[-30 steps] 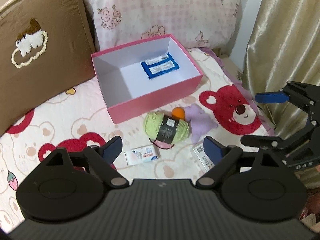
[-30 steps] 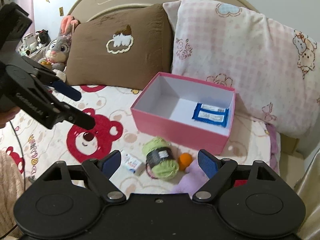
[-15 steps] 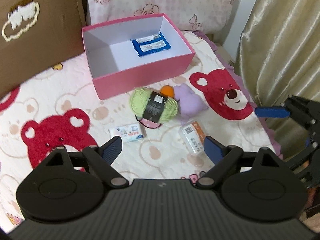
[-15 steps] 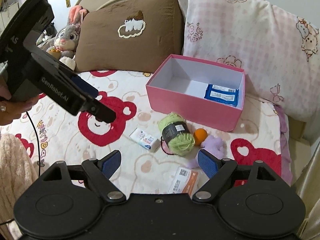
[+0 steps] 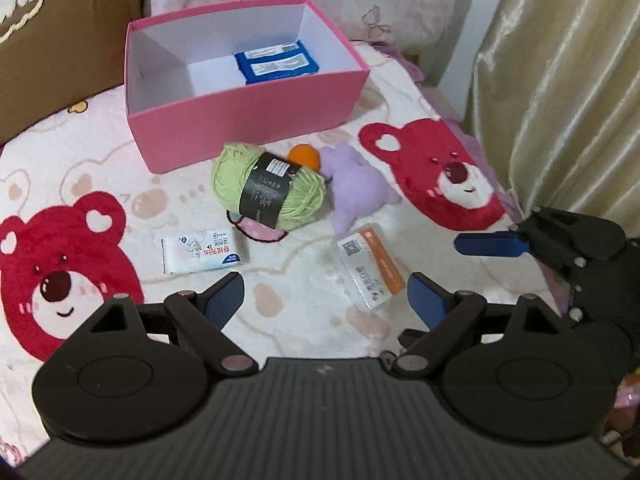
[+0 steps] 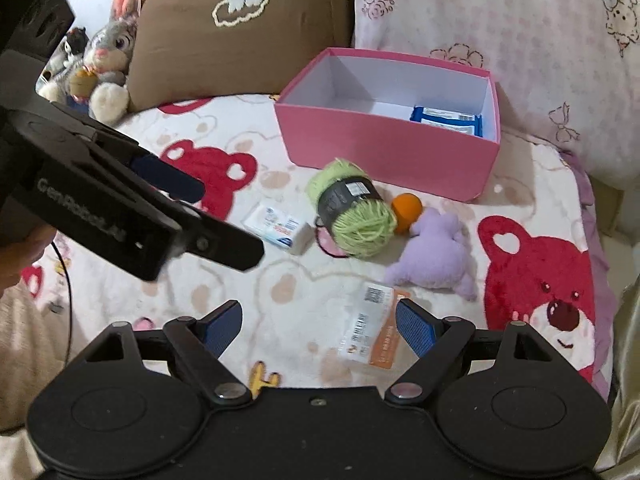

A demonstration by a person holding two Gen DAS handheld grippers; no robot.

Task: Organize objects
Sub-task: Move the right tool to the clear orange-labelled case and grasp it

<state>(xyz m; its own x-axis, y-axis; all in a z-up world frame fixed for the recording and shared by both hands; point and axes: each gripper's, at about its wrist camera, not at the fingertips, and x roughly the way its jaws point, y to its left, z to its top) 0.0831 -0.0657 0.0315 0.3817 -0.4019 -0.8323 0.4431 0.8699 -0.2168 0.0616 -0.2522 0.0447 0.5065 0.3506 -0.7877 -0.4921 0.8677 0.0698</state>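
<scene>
Here, the scene by parts:
Left gripper (image 5: 326,300): jaws spread wide, nothing between them, held above the bed.
Right gripper (image 6: 318,326): jaws also wide apart and holding nothing; in the left view it shows at the right edge, near the curtain (image 5: 560,80).
Sachet (image 5: 370,266): flat white and orange packet lying on the bed just ahead of both grippers; in the right view it lies close by the right finger.
Tissue pack (image 5: 200,254): small white packet, left of the sachet and apart from it.
Yarn (image 5: 268,190): green ball with a dark label, lying over a pink thing with a dark rim.
Ball (image 5: 305,156): orange, touching the yarn's far side.
Plush (image 5: 354,188): purple, just right of the yarn and beside the ball.
Box (image 5: 248,114): pink, open, beyond the yarn; a blue packet (image 5: 276,65) lies inside at its far right corner.
Bed (image 5: 100,168): cover printed with red bears; a brown pillow (image 6: 240,36) and a pink pillow (image 6: 500,32) stand behind the box.
Toy rabbit (image 6: 108,60): left of the brown pillow.
</scene>
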